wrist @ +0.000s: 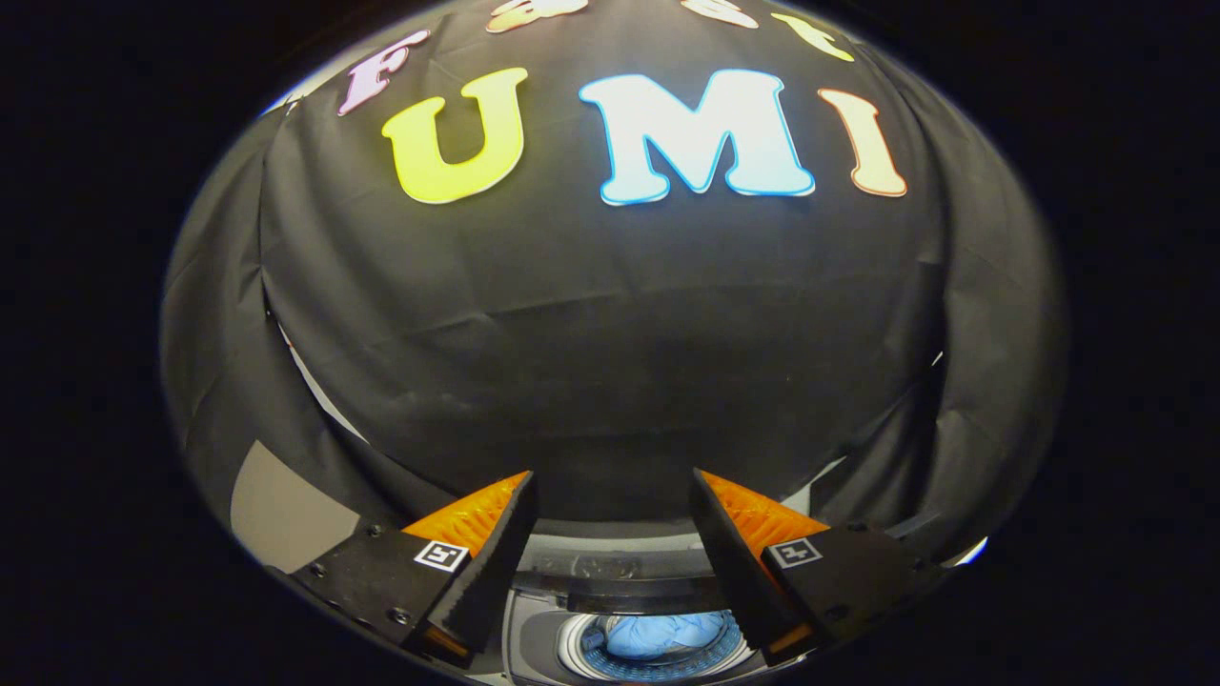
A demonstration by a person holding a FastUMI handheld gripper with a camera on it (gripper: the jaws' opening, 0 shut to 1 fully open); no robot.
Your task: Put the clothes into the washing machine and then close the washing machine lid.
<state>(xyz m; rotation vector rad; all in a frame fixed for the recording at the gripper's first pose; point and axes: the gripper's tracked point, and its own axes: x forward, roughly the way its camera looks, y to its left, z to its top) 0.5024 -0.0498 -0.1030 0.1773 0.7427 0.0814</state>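
The light-blue clothes (664, 634) lie bunched in the washing machine (534, 638) drum (loading looks done), and the raised lid (624, 586) stands behind the opening, not yet closed. The gripper (610, 505) hangs above with fingers spread wide, holding and touching nothing.

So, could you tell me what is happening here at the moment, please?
A person is doing a laundry task with hand-held tongs. The tongs stand open with nothing between the fingers, raised above the washing machine and facing the booth's black cloth wall. Below, between the fingers, a pale blue garment already lies in the drum. The drum opening is uncovered, so the lid apparently remains to be closed.
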